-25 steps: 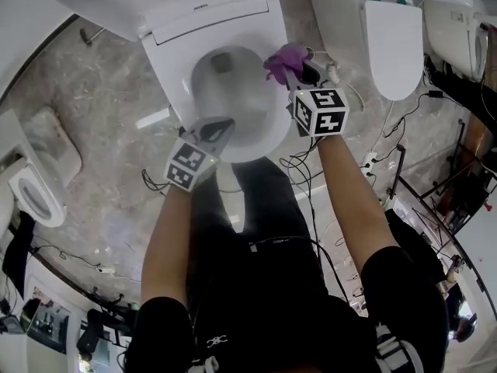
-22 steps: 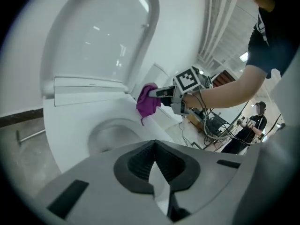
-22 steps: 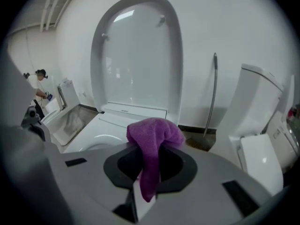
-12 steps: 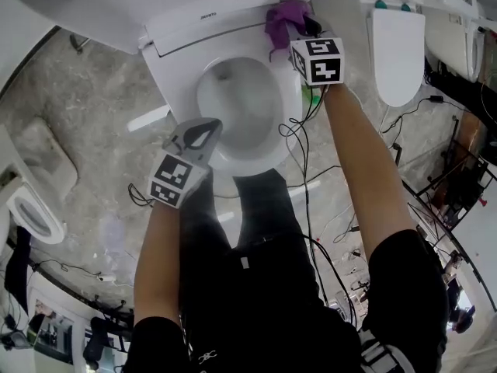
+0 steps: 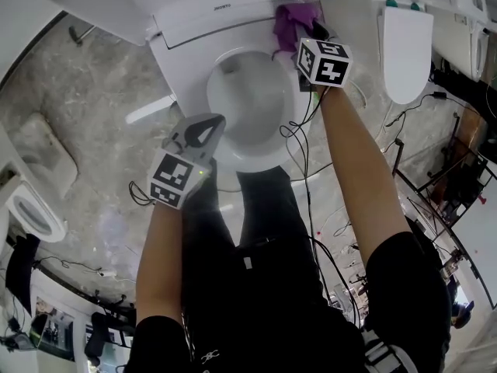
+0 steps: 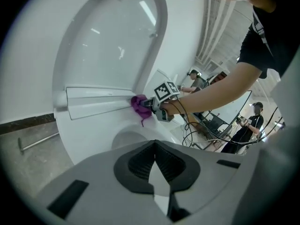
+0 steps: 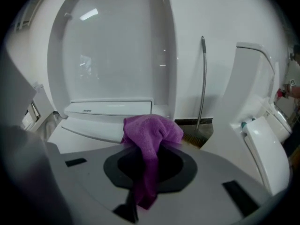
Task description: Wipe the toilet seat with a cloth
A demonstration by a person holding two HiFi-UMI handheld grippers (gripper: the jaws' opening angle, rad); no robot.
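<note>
A white toilet with its lid raised fills the top of the head view; its seat (image 5: 291,99) rings the bowl. My right gripper (image 5: 299,31) is shut on a purple cloth (image 5: 293,18), which lies against the seat's back right corner near the hinge. The right gripper view shows the cloth (image 7: 150,132) bunched between the jaws and hanging down. My left gripper (image 5: 211,123) is shut with nothing in it, hovering over the seat's front left rim. The left gripper view shows the cloth (image 6: 139,104) and my right gripper (image 6: 146,104) across the bowl.
A second toilet (image 5: 404,45) stands to the right, and another fixture (image 5: 31,208) at the left edge. Cables (image 5: 311,169) trail over the marble floor by the bowl. A metal pipe (image 7: 202,78) runs up the wall behind. Other people stand in the background.
My right gripper has carried the cloth from the seat's right side back to the rear right corner by the hinge. The left gripper has held its place at the front left rim.
</note>
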